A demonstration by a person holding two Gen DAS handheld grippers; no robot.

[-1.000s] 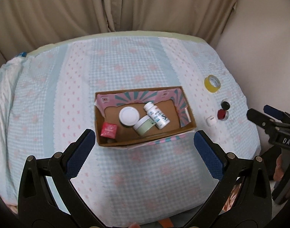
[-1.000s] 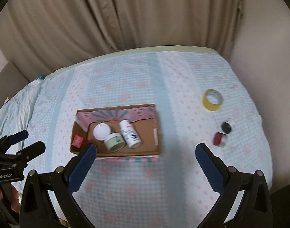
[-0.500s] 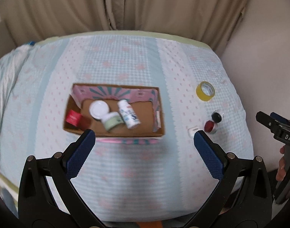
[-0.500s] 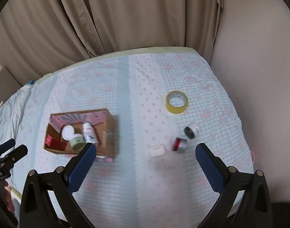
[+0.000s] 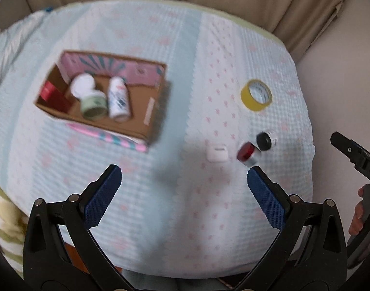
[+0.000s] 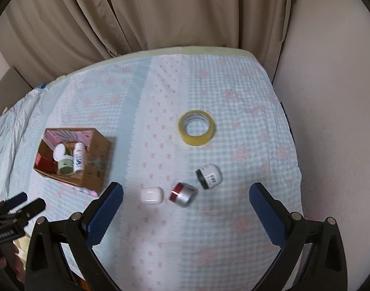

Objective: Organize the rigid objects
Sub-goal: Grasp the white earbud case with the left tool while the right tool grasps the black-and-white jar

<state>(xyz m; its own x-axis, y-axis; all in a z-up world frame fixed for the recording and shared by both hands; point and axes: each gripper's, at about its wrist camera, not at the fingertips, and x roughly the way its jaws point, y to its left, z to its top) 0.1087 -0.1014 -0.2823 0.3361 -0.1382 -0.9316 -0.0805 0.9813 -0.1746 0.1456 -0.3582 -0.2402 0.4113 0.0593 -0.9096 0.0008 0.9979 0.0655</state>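
A cardboard box (image 6: 71, 157) sits on the left of a bed (image 6: 245, 126) covered in pale blue checked cloth. Inside it, a white bottle (image 6: 78, 157) lies with its long axis pointing away from the camera, beside a green jar (image 6: 65, 166) and a white lid (image 6: 59, 150). To the right lie a white case (image 6: 151, 195), a red-capped silver jar (image 6: 183, 193) and a black-capped jar (image 6: 208, 175), both tipped on their sides, and a yellow tape roll (image 6: 196, 127) lying flat. The right gripper (image 6: 186, 206) and left gripper (image 5: 184, 190) hover spread wide, empty.
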